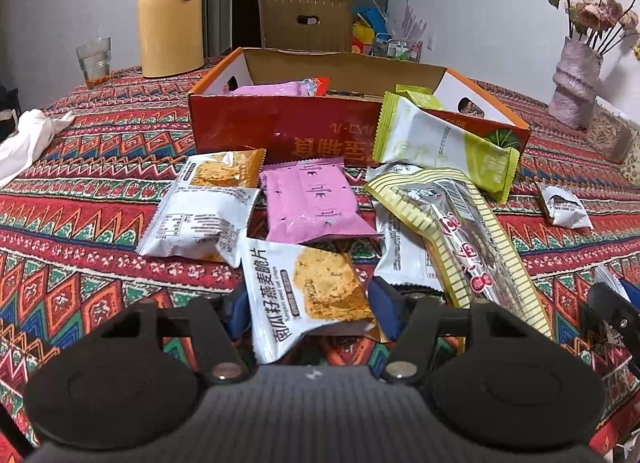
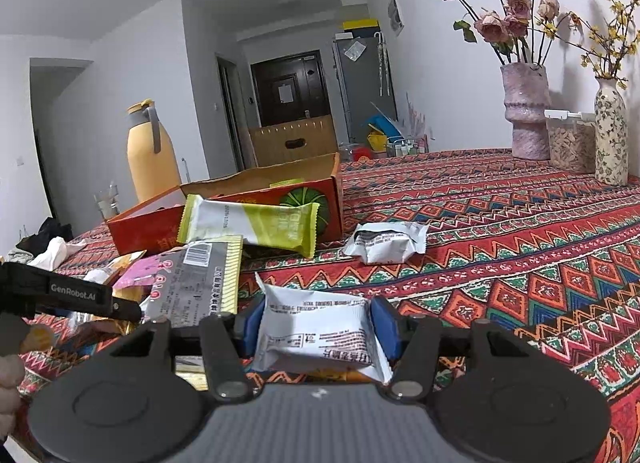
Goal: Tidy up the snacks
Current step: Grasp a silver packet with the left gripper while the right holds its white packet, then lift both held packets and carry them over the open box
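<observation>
My left gripper is shut on a white oat-crisp packet, blue pads pressing both its sides. My right gripper is shut on a white snack packet, held just above the cloth. An open red cardboard box stands ahead, also in the right wrist view, with a pink packet inside. In front of it lie a pink packet, a white-orange packet, a green-white bar leaning on the box, and a yellow-striped packet.
A patterned tablecloth covers the table. A yellow thermos and a glass stand back left, a white cloth at left. Vases and a jar stand at the right. A loose white packet lies beside the box.
</observation>
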`<state>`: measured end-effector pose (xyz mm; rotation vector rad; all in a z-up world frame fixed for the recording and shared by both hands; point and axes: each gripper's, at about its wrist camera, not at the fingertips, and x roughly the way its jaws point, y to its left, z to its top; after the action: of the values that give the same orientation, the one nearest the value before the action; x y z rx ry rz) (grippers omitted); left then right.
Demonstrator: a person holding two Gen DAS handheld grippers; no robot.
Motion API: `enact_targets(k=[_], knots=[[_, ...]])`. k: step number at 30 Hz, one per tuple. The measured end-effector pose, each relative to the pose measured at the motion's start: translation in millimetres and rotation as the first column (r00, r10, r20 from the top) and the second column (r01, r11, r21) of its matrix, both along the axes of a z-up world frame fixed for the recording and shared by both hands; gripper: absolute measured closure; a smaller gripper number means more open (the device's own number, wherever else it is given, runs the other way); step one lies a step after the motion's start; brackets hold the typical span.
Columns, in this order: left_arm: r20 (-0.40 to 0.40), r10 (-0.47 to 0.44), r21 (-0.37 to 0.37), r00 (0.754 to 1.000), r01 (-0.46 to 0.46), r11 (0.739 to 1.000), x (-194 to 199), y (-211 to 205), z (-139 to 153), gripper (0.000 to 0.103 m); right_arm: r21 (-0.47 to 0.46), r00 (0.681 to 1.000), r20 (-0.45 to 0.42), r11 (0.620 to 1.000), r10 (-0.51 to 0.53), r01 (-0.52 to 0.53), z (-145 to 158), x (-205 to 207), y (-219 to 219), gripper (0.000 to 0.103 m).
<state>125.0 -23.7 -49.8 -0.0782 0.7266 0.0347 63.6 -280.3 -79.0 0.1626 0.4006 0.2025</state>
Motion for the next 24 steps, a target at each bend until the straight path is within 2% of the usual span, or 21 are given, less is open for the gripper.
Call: enact_targets(k=[5,8,10,12,13,14,15,24], knots=[[0.009,-0.003,-0.014,1.0,0.003,1.0,-6,6,2,0.052,-0.015,1.0,0.011,1.0,0.009,-0.009,5,-6,6,0.048],[0.021,-0.001,-0.019,1.0,0.002,1.0,-11,9,4,0.054,-0.024,1.0,0.015,1.0,0.014,-0.013,7,-9,10,0.048],[0.025,-0.001,-0.026,1.0,0.001,1.0,-13,12,5,0.061,-0.029,1.0,0.017,0.999,0.015,-0.015,9,-11,12,0.048],[0.031,0.002,-0.028,1.0,-0.001,1.0,-16,14,6,0.063,-0.035,1.0,0.022,0.999,0.018,-0.017,11,-14,14,0.048],[0.034,0.0,-0.028,0.999,0.001,1.0,-17,15,6,0.068,-0.038,1.0,0.024,0.999,0.02,-0.019,11,-15,15,0.048],[0.035,-0.003,-0.029,0.999,0.004,1.0,-19,16,7,0.078,-0.041,0.999,0.026,0.999,0.022,-0.021,12,-17,16,0.048],[0.034,-0.006,-0.03,0.999,0.007,1.0,-20,16,7,0.083,-0.044,0.999,0.028,0.999,0.023,-0.022,13,-18,17,0.048],[0.085,-0.013,-0.031,0.996,0.016,0.999,-35,23,15,0.084,-0.064,0.998,0.042,0.997,0.036,-0.034,19,-28,26,0.048]])
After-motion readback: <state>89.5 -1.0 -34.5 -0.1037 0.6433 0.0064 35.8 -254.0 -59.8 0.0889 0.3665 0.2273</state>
